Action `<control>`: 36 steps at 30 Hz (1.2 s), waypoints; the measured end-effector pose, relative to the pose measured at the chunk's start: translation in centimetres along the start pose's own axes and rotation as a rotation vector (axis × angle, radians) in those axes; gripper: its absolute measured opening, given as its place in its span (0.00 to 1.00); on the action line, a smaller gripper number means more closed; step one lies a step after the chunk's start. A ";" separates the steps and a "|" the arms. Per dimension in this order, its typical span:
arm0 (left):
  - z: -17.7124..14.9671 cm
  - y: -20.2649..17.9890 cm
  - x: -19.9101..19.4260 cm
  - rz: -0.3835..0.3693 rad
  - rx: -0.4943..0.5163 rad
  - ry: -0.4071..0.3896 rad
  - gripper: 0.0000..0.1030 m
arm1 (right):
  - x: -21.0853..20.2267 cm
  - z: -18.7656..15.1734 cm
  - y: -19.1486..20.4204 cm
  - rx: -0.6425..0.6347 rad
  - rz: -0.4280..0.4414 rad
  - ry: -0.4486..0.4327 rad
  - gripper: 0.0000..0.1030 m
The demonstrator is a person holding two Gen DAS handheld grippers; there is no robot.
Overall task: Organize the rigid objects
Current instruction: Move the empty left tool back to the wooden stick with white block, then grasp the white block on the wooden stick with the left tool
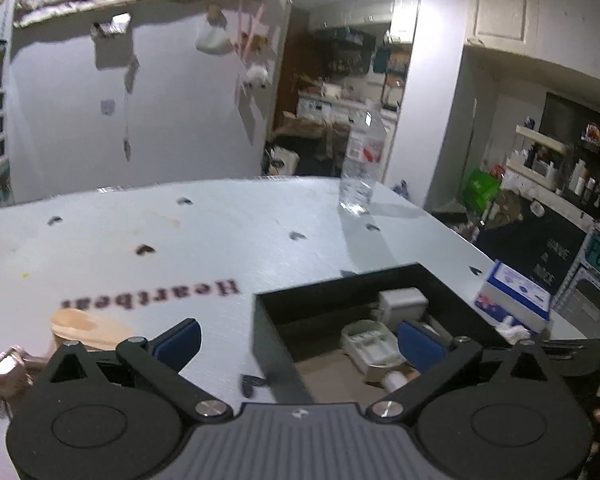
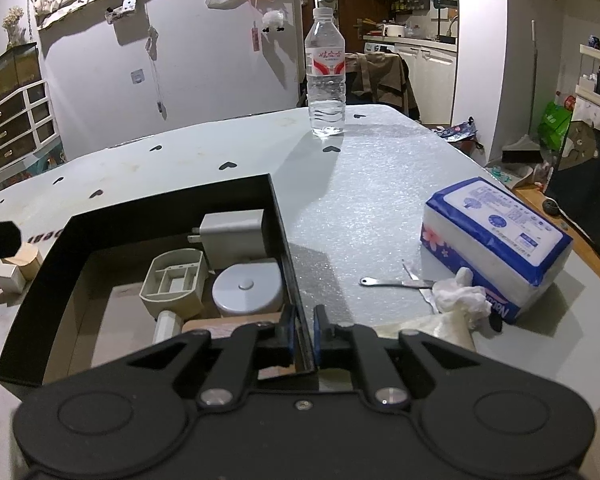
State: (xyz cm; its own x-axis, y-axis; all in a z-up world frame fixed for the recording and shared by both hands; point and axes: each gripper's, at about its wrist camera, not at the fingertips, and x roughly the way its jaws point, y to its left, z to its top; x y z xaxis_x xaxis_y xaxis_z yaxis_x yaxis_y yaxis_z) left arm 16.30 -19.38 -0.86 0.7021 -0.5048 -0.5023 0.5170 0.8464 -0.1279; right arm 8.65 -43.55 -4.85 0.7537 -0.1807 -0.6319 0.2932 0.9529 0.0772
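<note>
White heart-print table (image 2: 360, 208): right gripper (image 2: 302, 334) pinches the black box (image 2: 284, 216) wall steady; left gripper (image 1: 298, 340), spread wide and empty, should approach the wooden piece (image 1: 88, 328) squarely.

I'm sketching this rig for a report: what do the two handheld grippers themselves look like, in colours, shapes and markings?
Both look alike. The left gripper has a black body with two round discs, black linkage arms on silver pivot pins, blue pads on its fingers, and a grey ribbed centre plate with a small logo. The right gripper shows the same black discs, silver pins and blue pads. No cables or sleeves are visible.
</note>
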 end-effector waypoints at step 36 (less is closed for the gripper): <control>-4.5 9.4 3.3 0.558 -0.004 -0.003 0.99 | 0.3 0.0 0.5 -0.014 -0.020 -0.003 0.11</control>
State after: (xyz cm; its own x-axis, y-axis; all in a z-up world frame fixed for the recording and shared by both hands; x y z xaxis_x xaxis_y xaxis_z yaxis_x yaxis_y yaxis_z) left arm 21.24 -12.35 -7.58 0.8702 0.0193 -0.4922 0.0647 0.9861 0.1529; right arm 8.99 -43.08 -5.02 0.7495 -0.2006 -0.6309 0.3002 0.9523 0.0538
